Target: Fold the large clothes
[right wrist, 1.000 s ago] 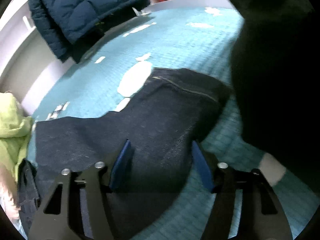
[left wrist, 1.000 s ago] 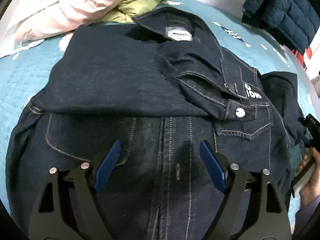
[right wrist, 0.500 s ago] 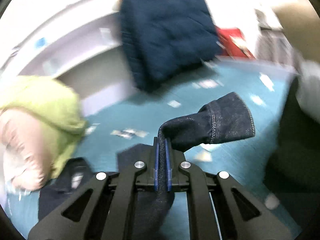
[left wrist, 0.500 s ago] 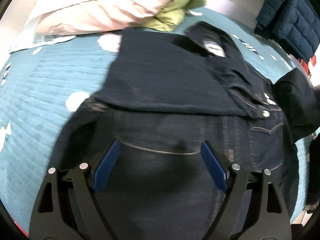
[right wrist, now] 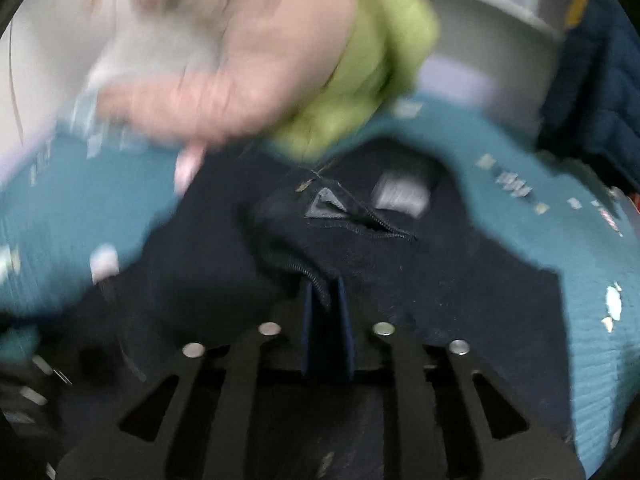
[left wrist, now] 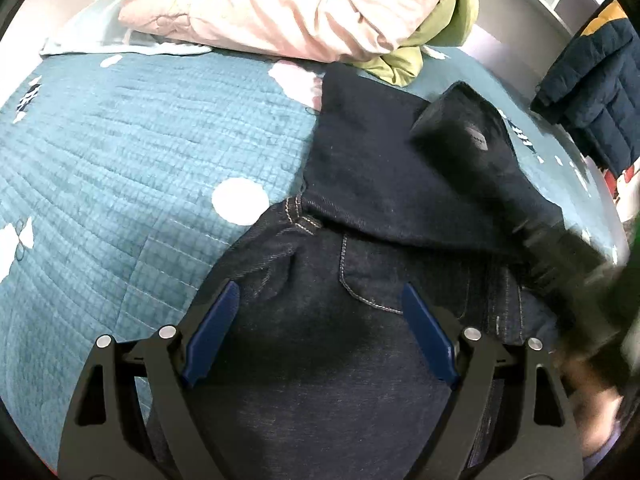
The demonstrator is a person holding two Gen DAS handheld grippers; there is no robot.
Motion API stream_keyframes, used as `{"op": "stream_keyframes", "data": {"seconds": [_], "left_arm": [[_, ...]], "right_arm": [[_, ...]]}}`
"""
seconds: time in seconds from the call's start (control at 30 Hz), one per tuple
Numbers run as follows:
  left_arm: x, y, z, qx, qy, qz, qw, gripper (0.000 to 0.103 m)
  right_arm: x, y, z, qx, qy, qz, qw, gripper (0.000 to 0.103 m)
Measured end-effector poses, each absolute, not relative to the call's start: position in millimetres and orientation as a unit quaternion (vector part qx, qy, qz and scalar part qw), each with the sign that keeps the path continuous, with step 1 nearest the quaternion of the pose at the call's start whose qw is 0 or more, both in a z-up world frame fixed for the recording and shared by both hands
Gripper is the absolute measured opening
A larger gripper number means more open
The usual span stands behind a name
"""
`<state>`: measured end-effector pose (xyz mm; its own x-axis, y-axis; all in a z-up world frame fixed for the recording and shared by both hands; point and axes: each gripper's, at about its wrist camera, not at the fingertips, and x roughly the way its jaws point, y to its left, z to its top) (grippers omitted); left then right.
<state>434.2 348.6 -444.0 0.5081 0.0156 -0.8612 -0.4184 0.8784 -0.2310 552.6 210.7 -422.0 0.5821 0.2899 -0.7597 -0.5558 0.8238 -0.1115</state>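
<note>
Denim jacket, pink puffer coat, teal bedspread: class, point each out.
denim jacket (left wrist: 360, 344), left wrist view, front panel.
pink puffer coat (left wrist: 280, 12), left wrist view, quilted body.
teal bedspread (left wrist: 132, 152), left wrist view, bare quilted area.

A dark indigo denim jacket (left wrist: 360, 360) of coarse woven cloth lies on the bed, matt, with pale contrast stitching along its seams. Under the jacket, the bedspread (left wrist: 120, 168) is teal quilted cloth with a fine waffle-like texture and flat white printed patches. Beyond the jacket's collar lies a pale pink padded coat (left wrist: 280, 12) with a smooth, faintly shiny shell, and beside it a soft matt lime-green garment (left wrist: 404, 60). To the right of the jacket hangs a navy quilted puffer jacket (left wrist: 592, 80), matt. The left gripper (left wrist: 320, 340) has matt black plastic arms, smooth blue fingers (left wrist: 212, 332) and small shiny metal fasteners.
</note>
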Motion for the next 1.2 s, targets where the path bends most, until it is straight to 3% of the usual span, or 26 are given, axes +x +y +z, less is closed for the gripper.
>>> {"op": "stream_keyframes", "data": {"seconds": [0.03, 0.17, 0.4, 0.43, 0.53, 0.6, 0.7, 0.87, 1.0, 1.1, 1.2], "left_arm": [[433.3, 349.8, -443.7, -0.215, 0.478, 0.128, 0.842, 0.084], [432.2, 354.0, -440.4, -0.223, 0.472, 0.128, 0.843, 0.084], [434.7, 355.6, -423.2, -0.23, 0.452, 0.135, 0.851, 0.084], [438.1, 352.6, -419.4, -0.23, 0.448, 0.131, 0.854, 0.084], [457.8, 336.5, -408.3, -0.214, 0.443, 0.111, 0.863, 0.084], [479.3, 322.0, -401.1, -0.199, 0.443, 0.094, 0.869, 0.084], [519.5, 303.6, -393.1, -0.197, 0.439, 0.042, 0.875, 0.084], [579.8, 281.2, -405.1, -0.201, 0.465, -0.008, 0.862, 0.084], [605.4, 272.7, -454.3, -0.187, 0.544, 0.005, 0.818, 0.084], [604.2, 272.5, -465.2, -0.175, 0.54, -0.001, 0.823, 0.084], [600.9, 280.4, -449.8, -0.195, 0.527, -0.014, 0.827, 0.084]], "right_arm": [[548.6, 211.4, -427.1, -0.176, 0.389, 0.241, 0.872, 0.019], [537.7, 193.4, -410.5, -0.132, 0.374, 0.265, 0.879, 0.062], [524.5, 128.6, -361.5, -0.047, 0.347, 0.27, 0.897, 0.064], [532.3, 106.9, -358.4, -0.012, 0.355, 0.256, 0.899, 0.063], [563.7, 55.8, -370.4, 0.083, 0.406, 0.22, 0.883, 0.022], [587.0, 22.9, -393.8, 0.135, 0.457, 0.191, 0.858, 0.015], [602.3, 1.4, -438.2, 0.122, 0.522, 0.148, 0.831, 0.0], [596.3, -10.0, -461.3, 0.135, 0.526, 0.154, 0.825, 0.0], [599.2, -12.5, -465.7, 0.152, 0.534, 0.16, 0.816, 0.0], [603.3, -13.6, -463.2, 0.152, 0.541, 0.165, 0.81, 0.0], [607.2, -18.6, -446.0, 0.157, 0.541, 0.173, 0.808, 0.008]]}}
